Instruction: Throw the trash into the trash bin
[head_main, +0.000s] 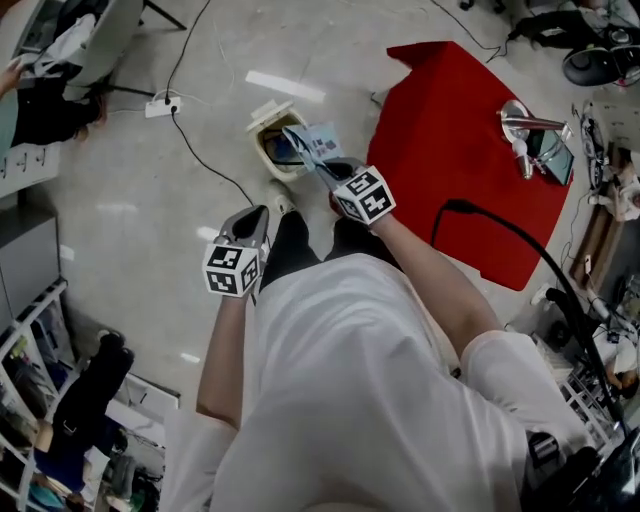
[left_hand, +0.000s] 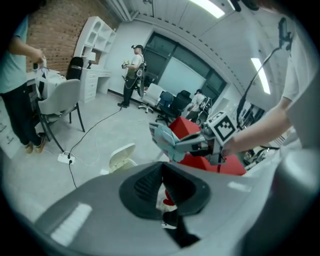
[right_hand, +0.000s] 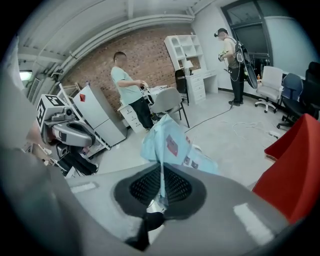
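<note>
Holding a pale blue wrapper (head_main: 305, 140) clamped in the right hand-held gripper (head_main: 322, 168), just above the open trash bin (head_main: 262, 148), likely so that letting go drops it straight in. Left hand-held gripper (head_main: 250, 222) closed, empty, back alongside. Red tabletop (head_main: 450, 170) off right, floor cable (head_main: 200, 150) off left; nothing across the opening.

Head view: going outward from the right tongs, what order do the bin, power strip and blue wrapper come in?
1. The wrapper, clamped in the right tongs themselves.
2. The bin, on the floor just beyond the wrapper.
3. The power strip, on the floor towards the upper left.
</note>
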